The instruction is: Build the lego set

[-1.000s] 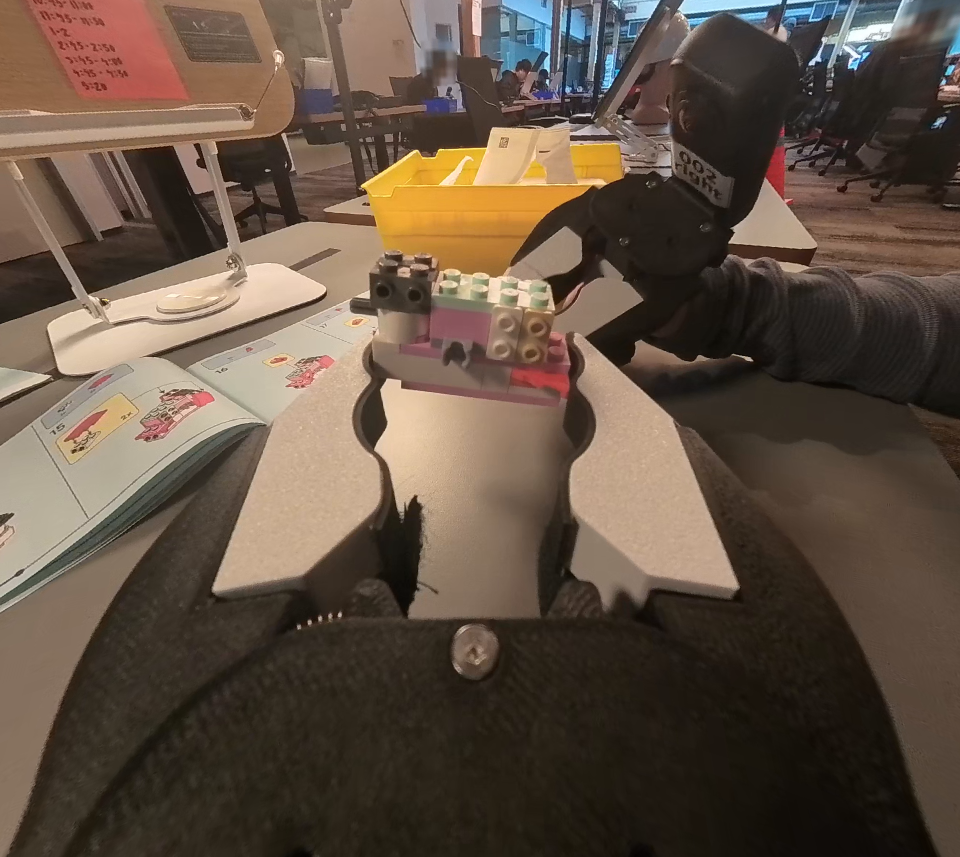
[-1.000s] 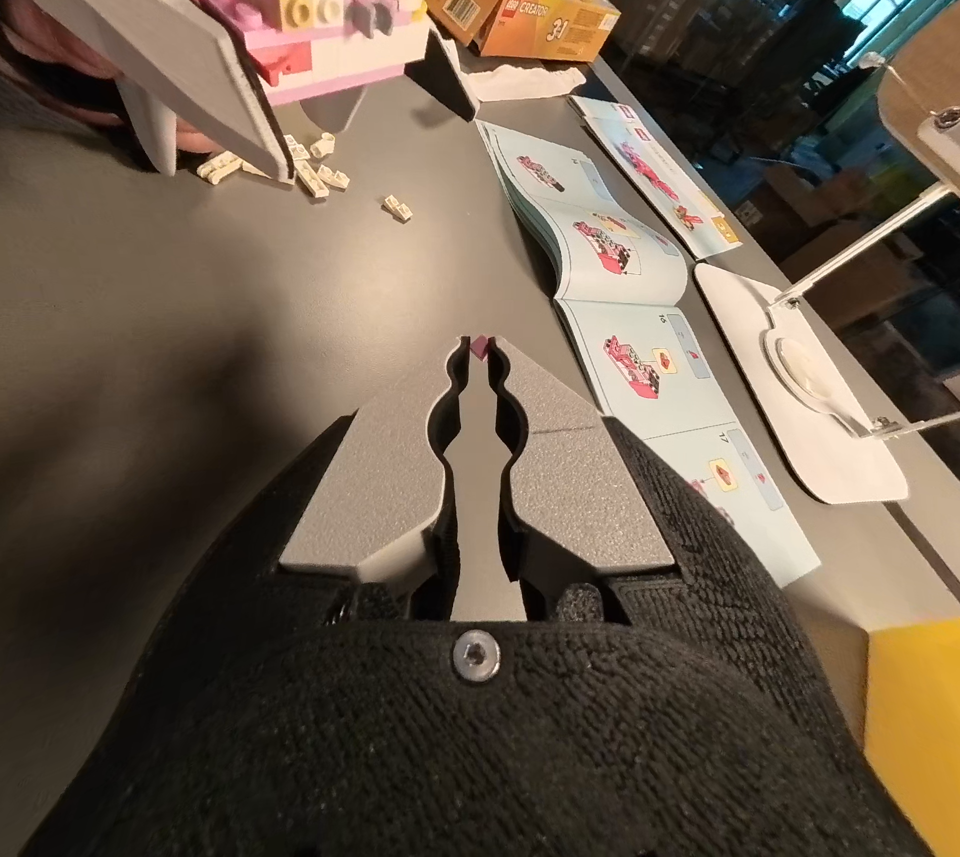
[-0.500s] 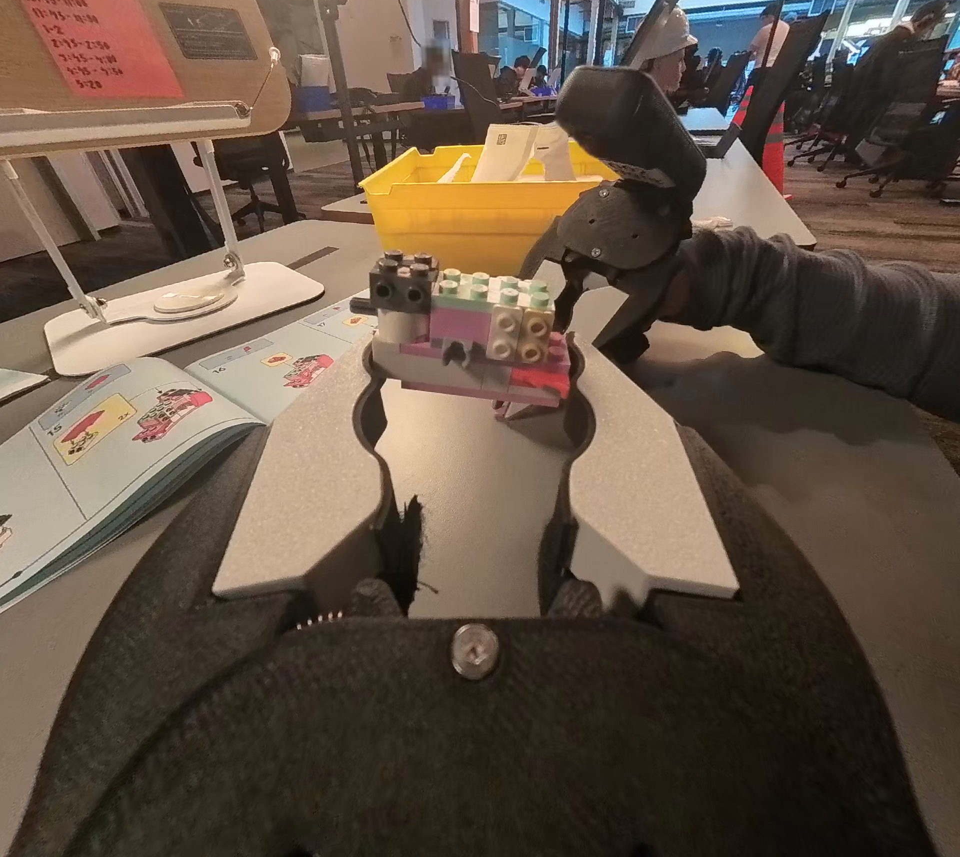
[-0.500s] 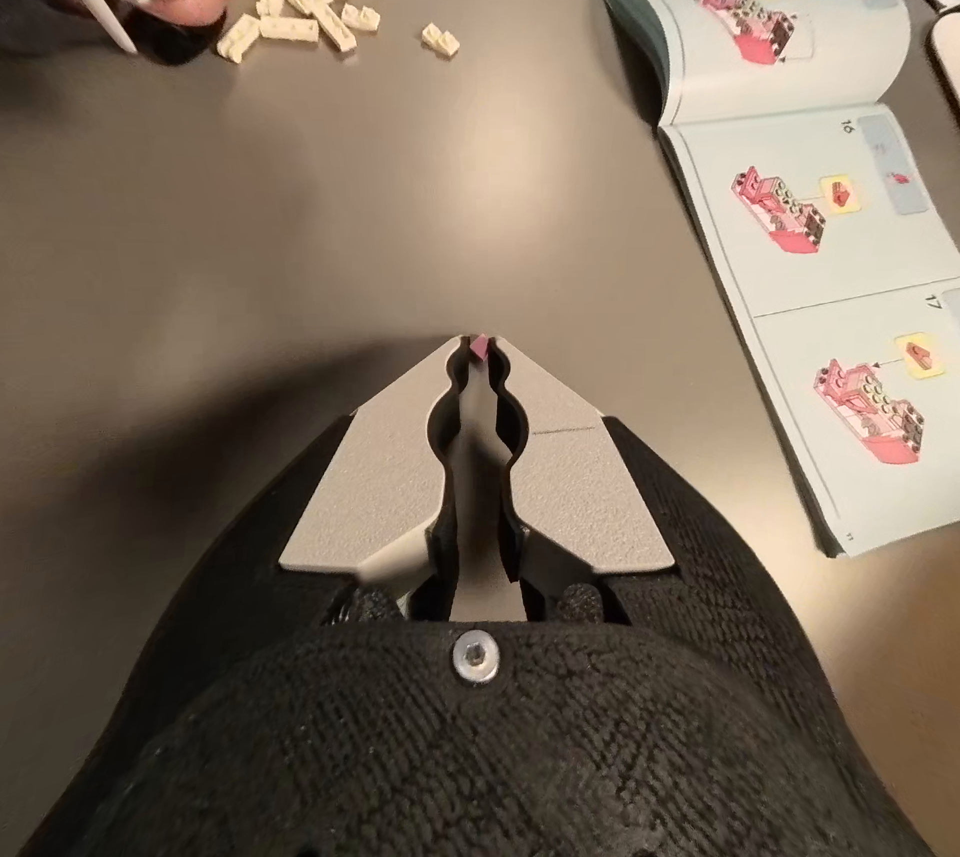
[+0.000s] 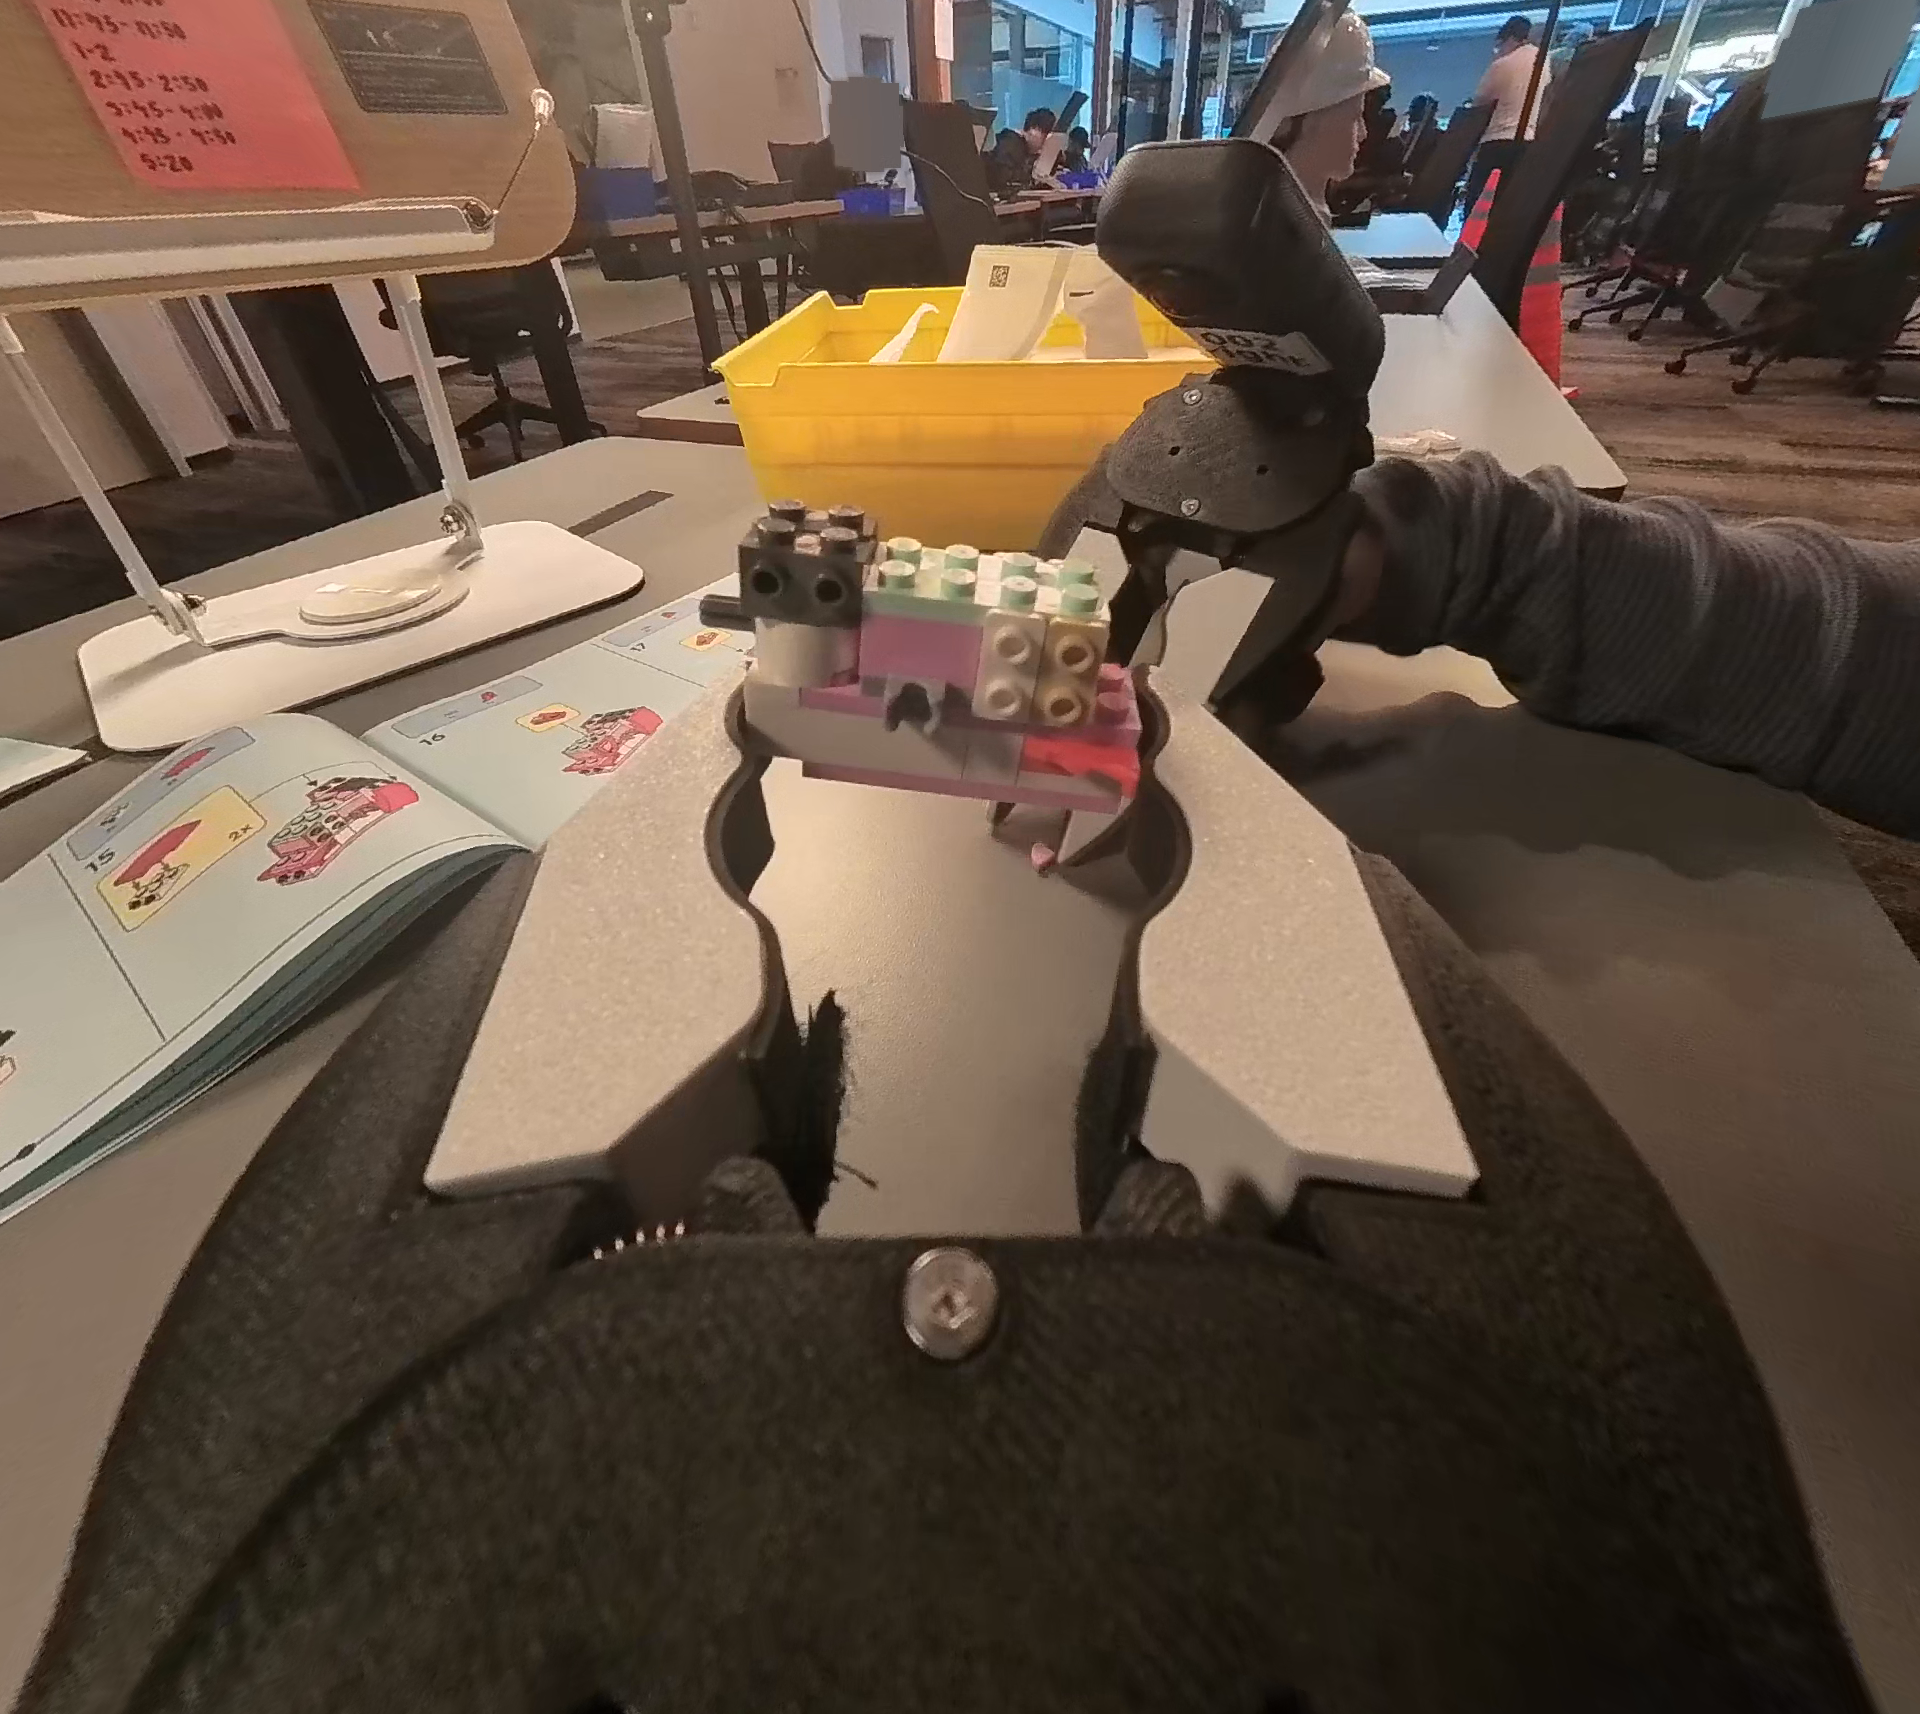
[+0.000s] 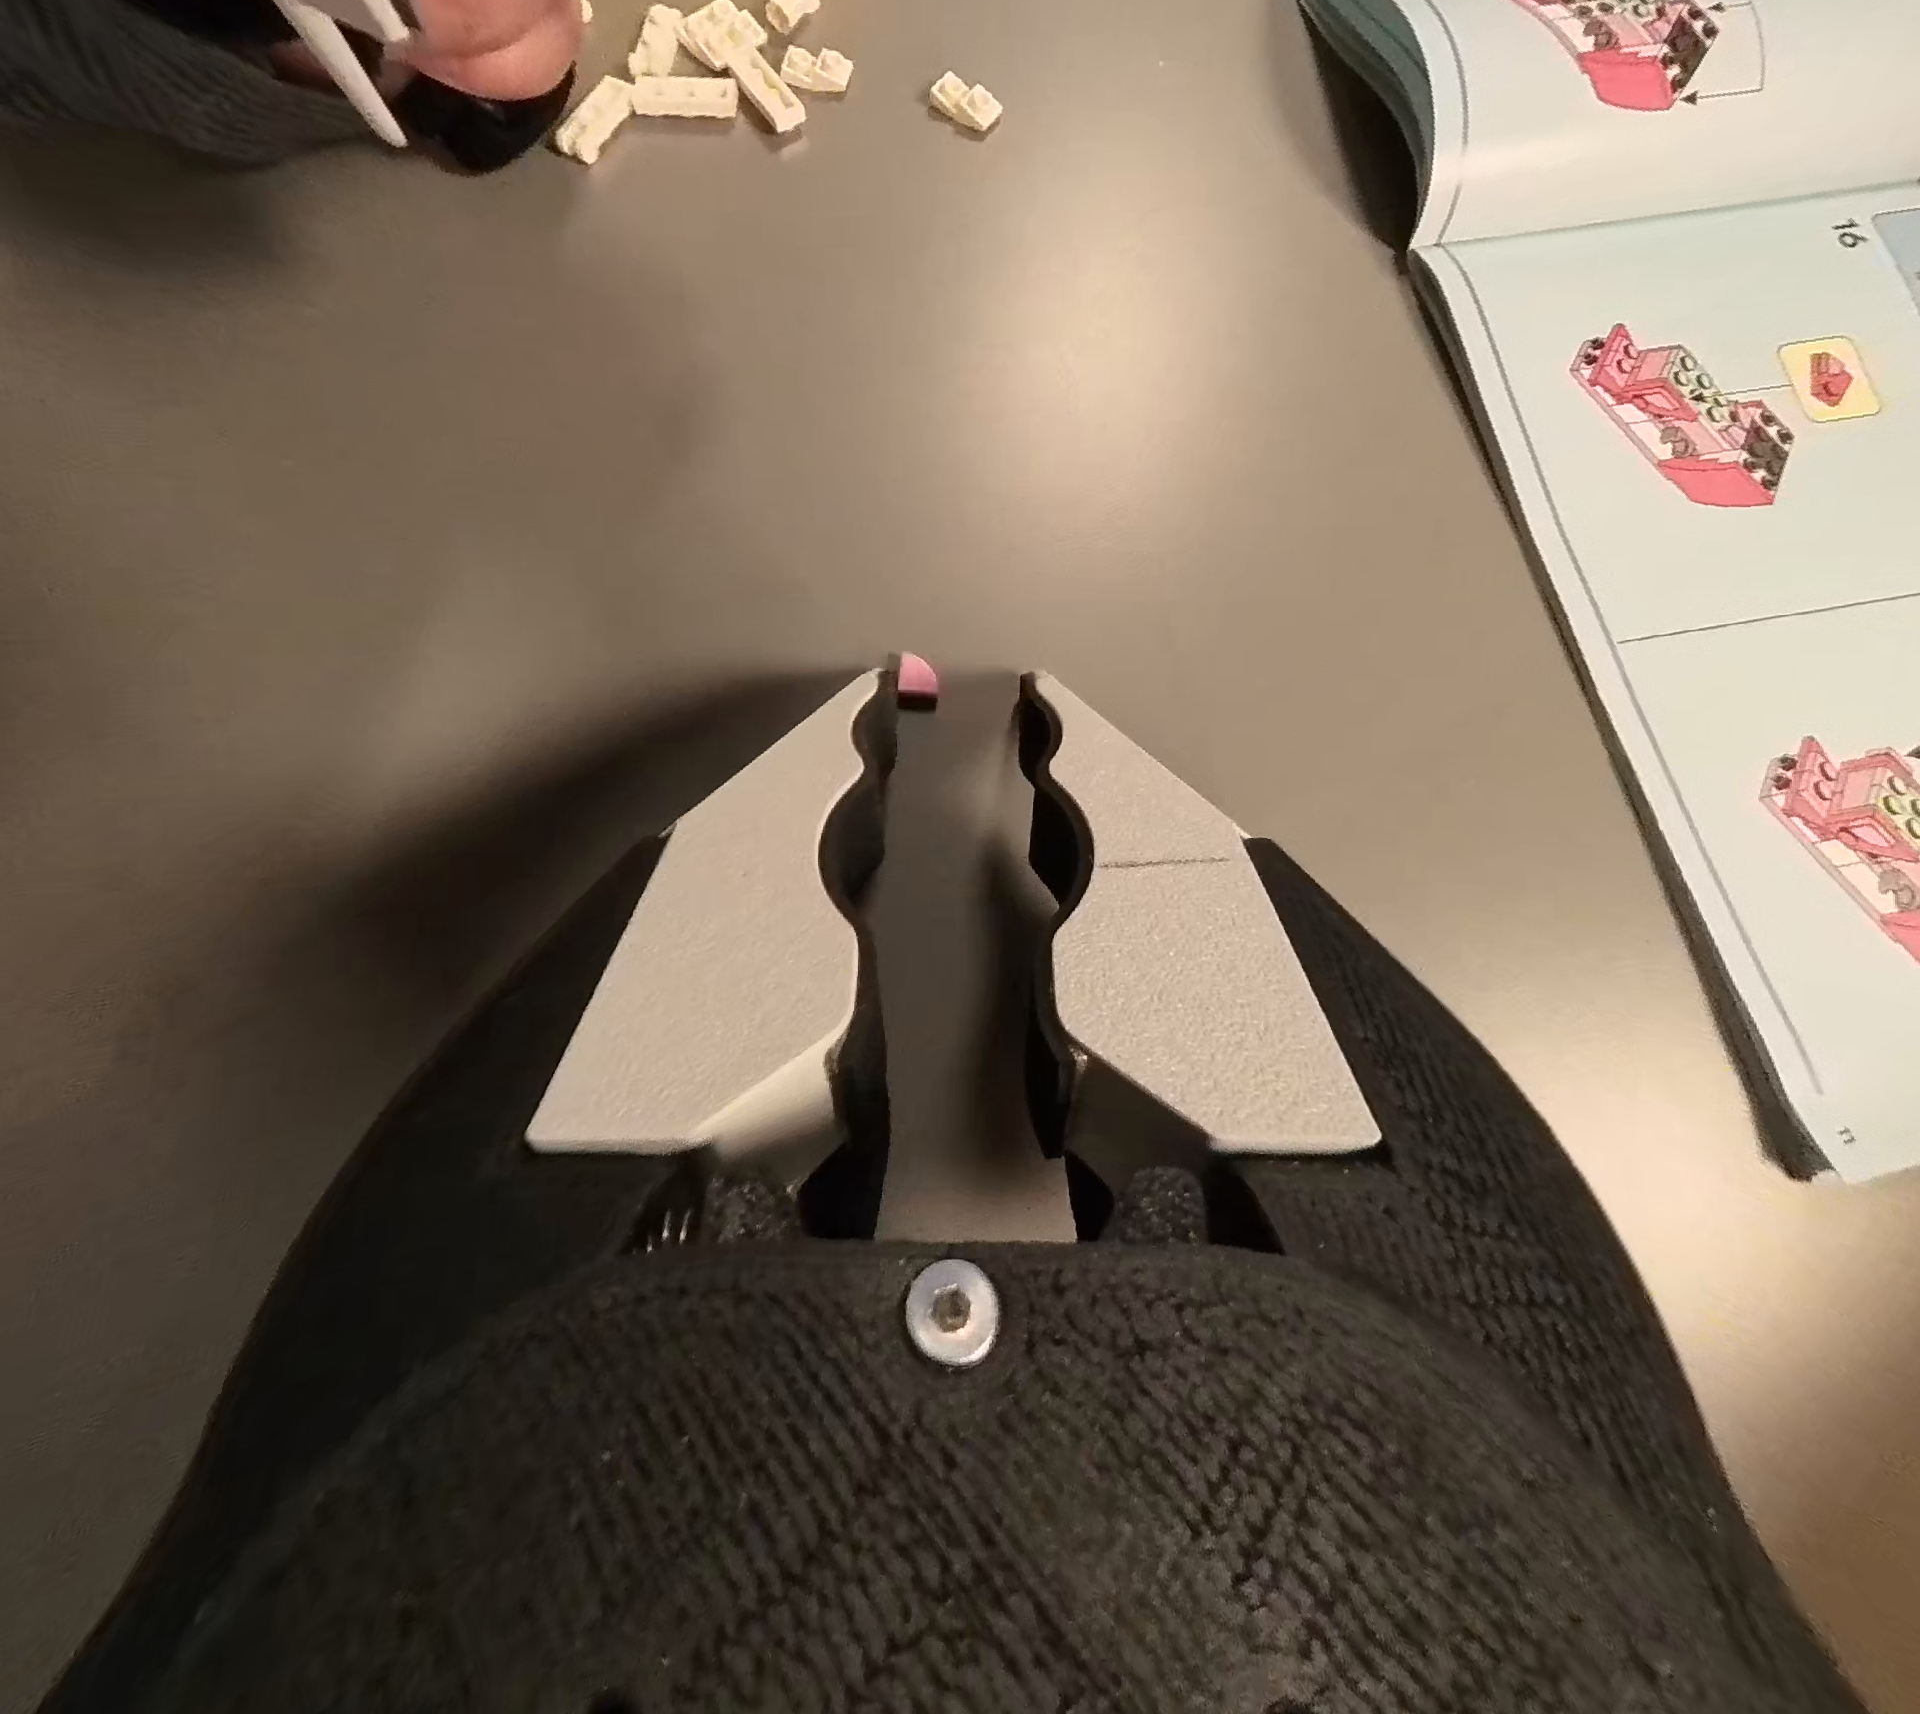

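My left gripper (image 5: 945, 729) is shut on the partly built lego model (image 5: 935, 667), a pink, white and mint block with a black brick on top, and holds it above the grey table (image 5: 1558, 989). My right gripper (image 6: 951, 688) points down at the table, just under the model's right end in the left wrist view (image 5: 1049, 843). Its jaws stand open. A tiny pink piece (image 6: 916, 680) sits against the left fingertip, with a clear gap to the other finger. The piece also shows in the left wrist view (image 5: 1042, 856).
Several loose white pieces (image 6: 717, 64) lie on the table near my left gripper. The open instruction booklet (image 6: 1662, 417) lies at the right, also in the left wrist view (image 5: 208, 854). A yellow bin (image 5: 935, 428) and a white stand base (image 5: 364, 615) are behind. Left tips to right tips: about 11 cm.
My right gripper swung down to the table under the model and its jaws opened, letting go of the tiny pink piece it had pinched. My left gripper kept the model still.
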The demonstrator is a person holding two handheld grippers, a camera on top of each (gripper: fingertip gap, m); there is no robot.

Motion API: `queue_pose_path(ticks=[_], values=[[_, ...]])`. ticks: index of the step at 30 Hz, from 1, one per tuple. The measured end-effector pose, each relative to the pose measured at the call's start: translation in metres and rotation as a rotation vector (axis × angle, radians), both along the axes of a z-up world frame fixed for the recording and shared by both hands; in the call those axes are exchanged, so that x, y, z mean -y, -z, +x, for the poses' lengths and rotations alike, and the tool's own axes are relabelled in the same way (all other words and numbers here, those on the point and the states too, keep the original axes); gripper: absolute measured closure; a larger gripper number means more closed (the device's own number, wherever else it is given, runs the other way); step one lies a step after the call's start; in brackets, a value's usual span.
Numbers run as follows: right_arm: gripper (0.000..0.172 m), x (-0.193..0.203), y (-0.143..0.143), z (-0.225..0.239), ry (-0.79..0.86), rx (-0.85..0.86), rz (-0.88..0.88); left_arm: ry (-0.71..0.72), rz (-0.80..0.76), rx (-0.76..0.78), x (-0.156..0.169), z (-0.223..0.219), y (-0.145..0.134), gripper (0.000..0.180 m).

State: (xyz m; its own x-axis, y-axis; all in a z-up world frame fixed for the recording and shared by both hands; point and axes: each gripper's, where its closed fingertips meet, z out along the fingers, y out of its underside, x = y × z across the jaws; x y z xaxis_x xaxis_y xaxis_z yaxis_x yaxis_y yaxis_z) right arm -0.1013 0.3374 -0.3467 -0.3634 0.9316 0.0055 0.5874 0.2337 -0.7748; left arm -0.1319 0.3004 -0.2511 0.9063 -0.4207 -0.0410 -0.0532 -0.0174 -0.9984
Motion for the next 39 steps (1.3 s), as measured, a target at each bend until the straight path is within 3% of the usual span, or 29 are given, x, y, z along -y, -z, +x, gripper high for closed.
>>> queue_pose_path(ticks=[13,20,28,39], values=[[0.149,0.012,0.000,0.005,-0.098,-0.014,0.016,0.002,-0.002,0.006,0.000,0.000,0.000,0.113],[0.152,0.035,-0.005,0.022,-0.224,0.026,-0.146,0.002,-0.002,0.006,0.000,0.000,0.000,0.113],[0.136,0.020,-0.013,0.006,-0.141,-0.072,-0.067,0.004,-0.004,0.007,0.000,0.000,0.000,0.113],[0.133,0.037,-0.002,0.000,-0.200,-0.042,0.042,0.004,-0.007,0.010,0.000,0.000,0.000,0.113]])
